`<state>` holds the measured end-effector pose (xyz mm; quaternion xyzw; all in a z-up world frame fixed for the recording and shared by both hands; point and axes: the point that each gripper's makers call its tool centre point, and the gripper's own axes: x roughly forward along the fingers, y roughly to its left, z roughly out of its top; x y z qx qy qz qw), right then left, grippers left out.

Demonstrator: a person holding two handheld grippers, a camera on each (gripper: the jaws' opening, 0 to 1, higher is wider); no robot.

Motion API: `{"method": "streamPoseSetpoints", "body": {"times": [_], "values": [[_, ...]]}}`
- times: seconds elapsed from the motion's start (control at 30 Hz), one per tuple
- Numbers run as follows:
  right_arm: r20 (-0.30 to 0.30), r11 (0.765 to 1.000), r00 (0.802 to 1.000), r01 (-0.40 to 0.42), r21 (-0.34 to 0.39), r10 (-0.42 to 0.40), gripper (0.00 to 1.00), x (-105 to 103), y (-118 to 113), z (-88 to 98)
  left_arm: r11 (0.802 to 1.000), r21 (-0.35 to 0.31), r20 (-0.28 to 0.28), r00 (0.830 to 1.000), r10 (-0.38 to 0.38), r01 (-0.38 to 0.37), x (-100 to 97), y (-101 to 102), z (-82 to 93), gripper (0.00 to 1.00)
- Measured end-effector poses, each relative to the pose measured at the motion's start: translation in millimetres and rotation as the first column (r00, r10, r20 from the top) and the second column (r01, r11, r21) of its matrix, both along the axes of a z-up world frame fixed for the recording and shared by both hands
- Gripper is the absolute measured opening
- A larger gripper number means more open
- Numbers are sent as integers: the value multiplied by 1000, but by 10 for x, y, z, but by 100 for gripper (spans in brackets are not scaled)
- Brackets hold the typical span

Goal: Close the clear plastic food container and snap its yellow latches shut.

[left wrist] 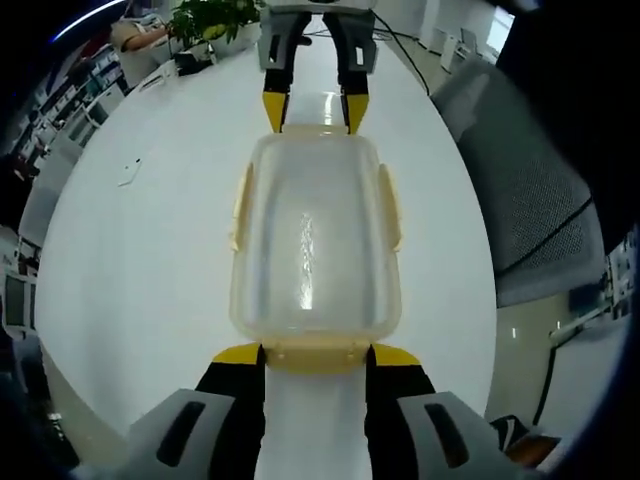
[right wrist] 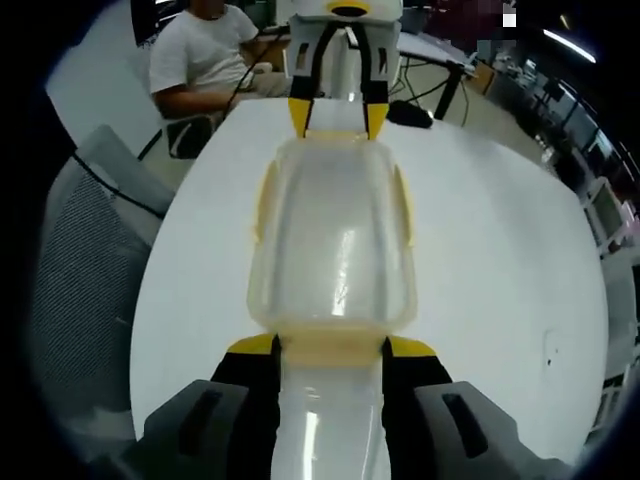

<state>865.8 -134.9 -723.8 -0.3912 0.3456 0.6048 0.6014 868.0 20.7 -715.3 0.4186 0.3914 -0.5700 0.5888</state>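
A round white desk [left wrist: 150,260] carries a small white scrap [left wrist: 129,172] near its edge. Green potted plants [left wrist: 212,18] stand beyond it. A grey mesh chair [right wrist: 85,290] sits beside the desk, and a seated person in a white shirt [right wrist: 200,55] is farther back.

white table [left wrist: 140,260], clear container [left wrist: 315,245], perhaps paper scrap [left wrist: 129,172]

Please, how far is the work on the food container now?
Done: the lid sits on the container. In hand: each hand-held gripper, left and right, has its jaws around an end latch, one at each end. Left: the side latches appear to flare outward, so they probably need snapping; whether the end latches are locked cannot be told.
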Motion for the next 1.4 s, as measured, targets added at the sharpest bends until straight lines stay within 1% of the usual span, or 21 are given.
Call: {"method": "streamPoseSetpoints", "body": {"times": [0.33,0.47,0.83,1.17,1.4], "values": [[10,999,1000,-2,-39,2,36,-23,-257,63,1000,-10,-2,1000,0,0,-29,-231,72,33],[5,998,1000,5,-57,-5,36,-41,-391,69,1000,-31,-2,1000,3,-3,-29,-354,98,33],[-2,996,1000,18,-85,-18,36,-90,-671,67,999,-49,-11,1000,-8,8,-35,-607,91,33],[-9,993,999,36,-112,-38,37,-99,-900,42,999,-48,-9,1000,-24,23,-16,-850,86,33],[-10,990,999,44,-132,-45,37,-100,-1070,14,998,-59,-9,1000,-26,26,-14,-1016,75,33]]}}
